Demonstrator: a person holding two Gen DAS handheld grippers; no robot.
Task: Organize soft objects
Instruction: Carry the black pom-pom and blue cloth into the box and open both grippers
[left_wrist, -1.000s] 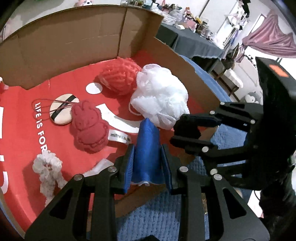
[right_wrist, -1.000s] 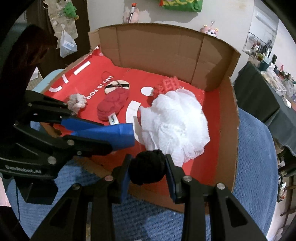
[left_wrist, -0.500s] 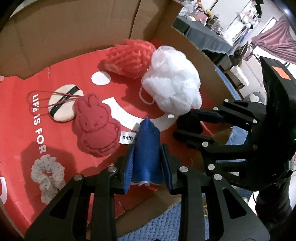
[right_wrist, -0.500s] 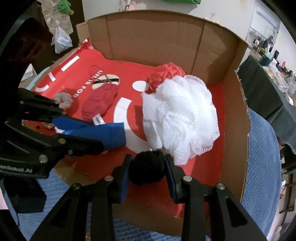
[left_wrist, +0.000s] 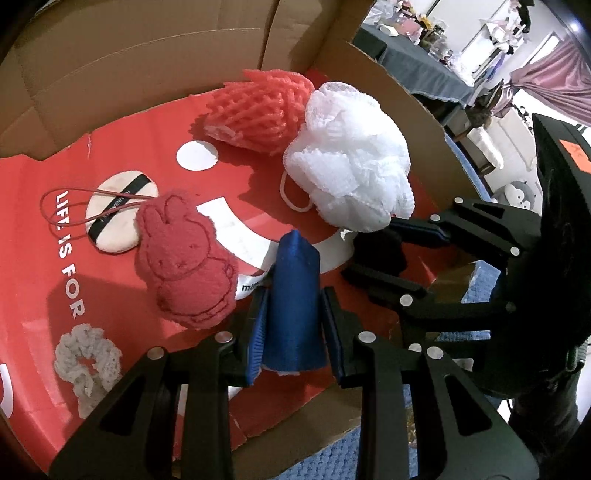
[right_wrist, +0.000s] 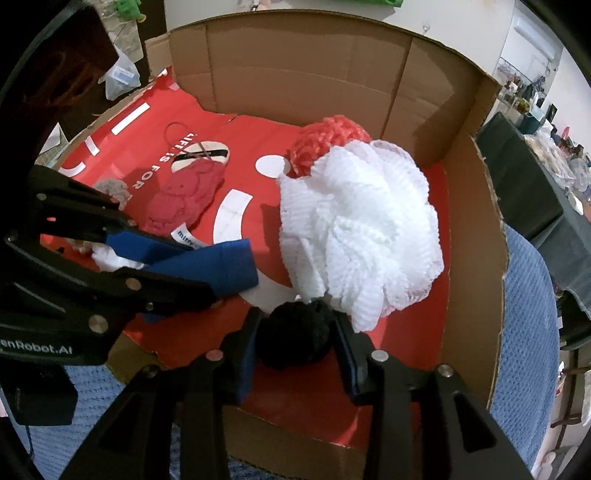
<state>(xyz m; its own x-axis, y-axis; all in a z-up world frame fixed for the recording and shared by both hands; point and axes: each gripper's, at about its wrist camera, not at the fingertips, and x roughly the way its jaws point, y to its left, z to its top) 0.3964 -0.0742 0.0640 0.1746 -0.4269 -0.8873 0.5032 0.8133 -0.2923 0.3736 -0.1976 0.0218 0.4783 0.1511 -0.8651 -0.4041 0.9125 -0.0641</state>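
My left gripper (left_wrist: 292, 295) is shut on a folded blue cloth (left_wrist: 293, 280), which hangs low over the red floor of the cardboard box (left_wrist: 147, 55). To its right, my right gripper (right_wrist: 295, 321) has a black pom-pom (right_wrist: 295, 339) between its pads just above the box floor. Its jaws are opening, and the pads still touch the pom-pom. The pom-pom sits right below a white mesh bath puff (right_wrist: 354, 229). In the right wrist view the left gripper (right_wrist: 199, 269) and the blue cloth (right_wrist: 221, 266) come in from the left.
In the box lie a red mesh puff (left_wrist: 262, 107), a red rabbit-shaped pad (left_wrist: 184, 258), a round powder puff (left_wrist: 118, 206) and a pale scrunchie (left_wrist: 88, 358). Cardboard walls (right_wrist: 295, 74) stand at the back and right. A blue knitted cover (right_wrist: 524, 332) lies under the box.
Both grippers have moved forward and down over the near box edge, closer to the red floor and the white puff. The right jaws stand slightly wider around the pom-pom.
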